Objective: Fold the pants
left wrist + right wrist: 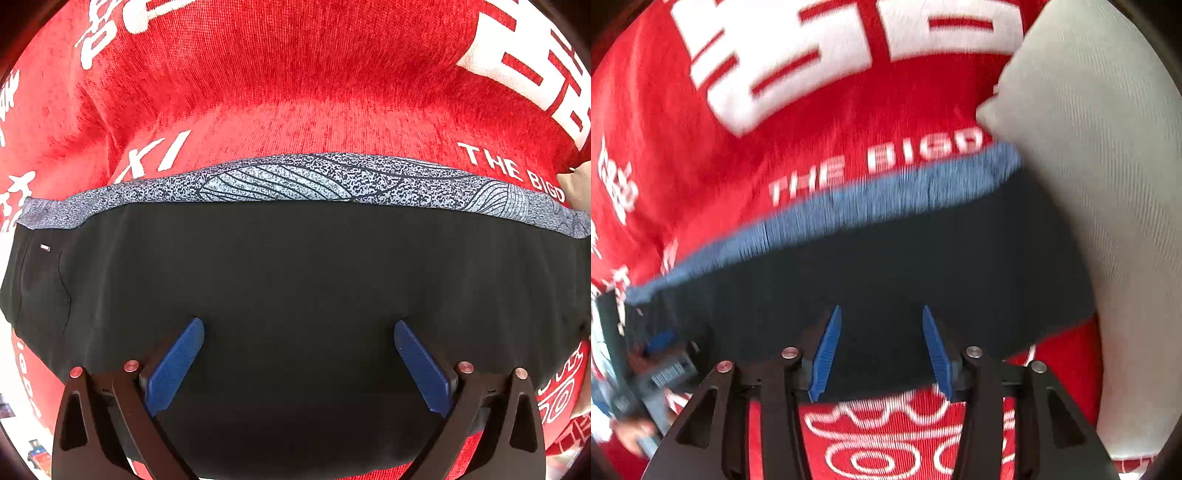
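Note:
Black pants [295, 266] lie folded flat across a red cover, with a grey-and-black patterned waistband [295, 179] along the far edge. My left gripper [298, 328] is open and empty, its blue pads [173, 365] just above the black cloth. In the blurred right wrist view the same pants [886, 266] run across the middle, with the band [849, 199] on the far side. My right gripper [882, 314] is open and empty over the pants' near edge.
The red cover [295, 74] with white lettering lies under everything. A pale grey cushion [1089, 184] stands at the right, touching the pants' right end. The other gripper and a hand [646, 387] show at the lower left of the right wrist view.

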Action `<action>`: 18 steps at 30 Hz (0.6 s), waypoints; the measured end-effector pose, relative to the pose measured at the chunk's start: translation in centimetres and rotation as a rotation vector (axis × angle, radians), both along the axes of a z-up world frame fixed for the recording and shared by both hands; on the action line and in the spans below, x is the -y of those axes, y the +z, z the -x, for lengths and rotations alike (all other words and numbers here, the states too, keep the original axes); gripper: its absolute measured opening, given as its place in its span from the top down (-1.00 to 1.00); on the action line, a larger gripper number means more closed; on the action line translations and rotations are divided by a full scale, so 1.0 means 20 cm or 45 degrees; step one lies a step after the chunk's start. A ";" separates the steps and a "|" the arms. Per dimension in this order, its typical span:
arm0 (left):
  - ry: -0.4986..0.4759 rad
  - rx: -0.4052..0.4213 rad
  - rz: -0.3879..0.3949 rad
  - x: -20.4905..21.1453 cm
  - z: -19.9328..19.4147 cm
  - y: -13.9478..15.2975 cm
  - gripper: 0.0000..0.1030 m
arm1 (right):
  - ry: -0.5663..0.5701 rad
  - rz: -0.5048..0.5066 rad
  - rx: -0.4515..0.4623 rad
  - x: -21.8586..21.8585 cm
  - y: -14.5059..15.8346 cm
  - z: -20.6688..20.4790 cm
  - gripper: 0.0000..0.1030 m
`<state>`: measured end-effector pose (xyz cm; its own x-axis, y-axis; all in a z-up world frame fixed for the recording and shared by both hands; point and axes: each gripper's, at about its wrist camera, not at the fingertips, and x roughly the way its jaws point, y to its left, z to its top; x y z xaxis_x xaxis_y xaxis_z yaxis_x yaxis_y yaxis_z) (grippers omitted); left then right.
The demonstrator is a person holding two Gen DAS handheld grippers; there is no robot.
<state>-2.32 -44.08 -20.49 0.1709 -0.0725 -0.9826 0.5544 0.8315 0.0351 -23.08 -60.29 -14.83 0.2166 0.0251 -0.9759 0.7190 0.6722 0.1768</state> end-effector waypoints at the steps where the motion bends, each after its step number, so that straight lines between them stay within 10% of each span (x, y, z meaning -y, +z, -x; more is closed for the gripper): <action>1: -0.001 -0.002 0.000 0.00 0.00 0.00 -1.00 | -0.009 0.016 0.009 -0.02 -0.01 0.01 0.01; 11: 0.002 -0.013 0.008 0.00 -0.02 -0.01 -1.00 | -0.011 -0.059 0.135 -0.03 -0.05 0.02 -0.57; 18: -0.027 -0.037 0.005 0.00 -0.05 -0.01 -1.00 | -0.413 -0.448 0.503 -0.04 -0.04 0.41 -0.57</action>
<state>-1.31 -44.13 -20.75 0.1406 -0.0796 -0.9869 0.5728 0.8195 0.0155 -31.31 -59.56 -15.69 0.6102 0.2031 -0.7658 0.7121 0.2830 0.6425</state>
